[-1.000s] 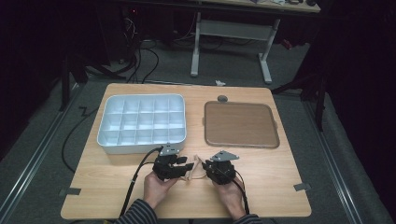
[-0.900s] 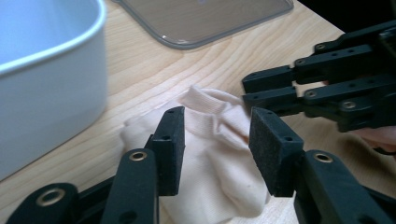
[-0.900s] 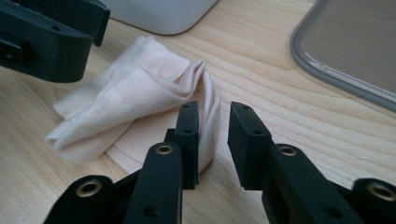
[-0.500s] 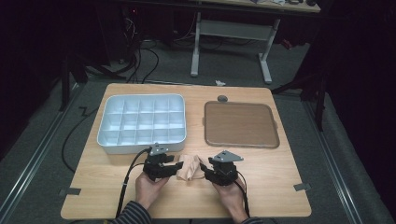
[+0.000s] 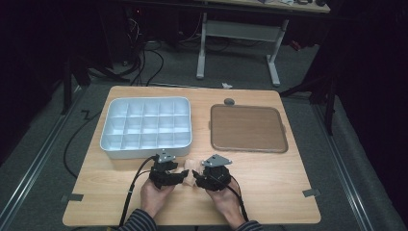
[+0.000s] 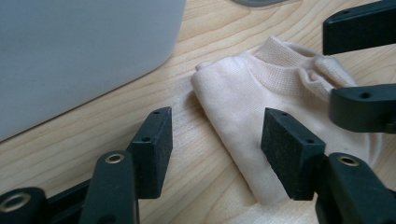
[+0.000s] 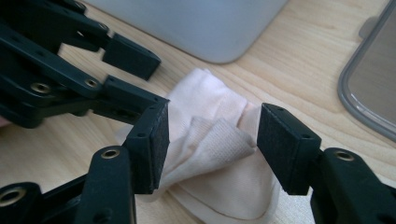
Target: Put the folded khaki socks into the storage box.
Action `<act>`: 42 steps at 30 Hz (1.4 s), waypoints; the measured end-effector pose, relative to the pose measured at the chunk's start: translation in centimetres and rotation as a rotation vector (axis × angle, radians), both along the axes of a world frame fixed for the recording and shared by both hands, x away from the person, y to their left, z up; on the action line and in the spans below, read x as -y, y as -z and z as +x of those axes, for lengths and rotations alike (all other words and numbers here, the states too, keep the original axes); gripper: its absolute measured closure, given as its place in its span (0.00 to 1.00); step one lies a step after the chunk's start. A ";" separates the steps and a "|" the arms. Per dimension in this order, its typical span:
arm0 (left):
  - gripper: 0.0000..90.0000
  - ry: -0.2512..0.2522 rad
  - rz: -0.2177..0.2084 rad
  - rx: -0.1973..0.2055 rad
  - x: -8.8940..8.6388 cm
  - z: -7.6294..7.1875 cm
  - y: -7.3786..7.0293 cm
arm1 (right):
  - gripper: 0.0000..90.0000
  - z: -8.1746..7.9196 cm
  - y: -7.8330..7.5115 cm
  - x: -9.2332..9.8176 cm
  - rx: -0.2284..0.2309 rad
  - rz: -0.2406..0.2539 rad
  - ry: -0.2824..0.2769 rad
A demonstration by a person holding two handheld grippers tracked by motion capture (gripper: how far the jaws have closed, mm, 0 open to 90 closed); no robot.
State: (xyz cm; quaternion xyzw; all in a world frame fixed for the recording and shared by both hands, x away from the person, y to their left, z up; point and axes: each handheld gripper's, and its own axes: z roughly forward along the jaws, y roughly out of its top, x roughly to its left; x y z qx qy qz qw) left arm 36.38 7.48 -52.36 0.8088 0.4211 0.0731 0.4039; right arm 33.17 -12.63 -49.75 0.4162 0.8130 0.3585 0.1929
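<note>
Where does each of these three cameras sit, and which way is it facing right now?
High view: above the person's side, looking forward and down on the table; forearms, both hands and grippers enter from below.
Left gripper view: rides the left gripper, looking along its open jaws at the cream sock; right gripper's jaws at right.
Right gripper view: rides the right gripper, facing the sock and left gripper.
Shared: sock, white compartment tray.
</note>
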 end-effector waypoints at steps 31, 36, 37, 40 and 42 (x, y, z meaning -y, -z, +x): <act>0.49 0.013 0.082 0.027 0.7 -0.3 0.2 | 0.54 0.6 2.7 3.1 -0.060 -0.002 0.062; 0.48 0.002 0.058 0.026 0.4 -0.2 0.0 | 0.54 0.2 2.1 3.2 -0.031 0.017 0.061; 0.48 -0.001 0.041 0.025 0.2 -0.2 -0.1 | 0.55 0.1 1.8 3.4 -0.019 0.032 0.063; 0.48 -0.005 0.017 0.021 -0.2 -0.1 -0.5 | 0.60 -0.3 1.2 3.7 0.003 0.044 0.073; 0.48 -0.004 0.015 0.018 -0.4 0.1 -0.8 | 0.66 -0.6 0.9 3.7 0.010 0.047 0.067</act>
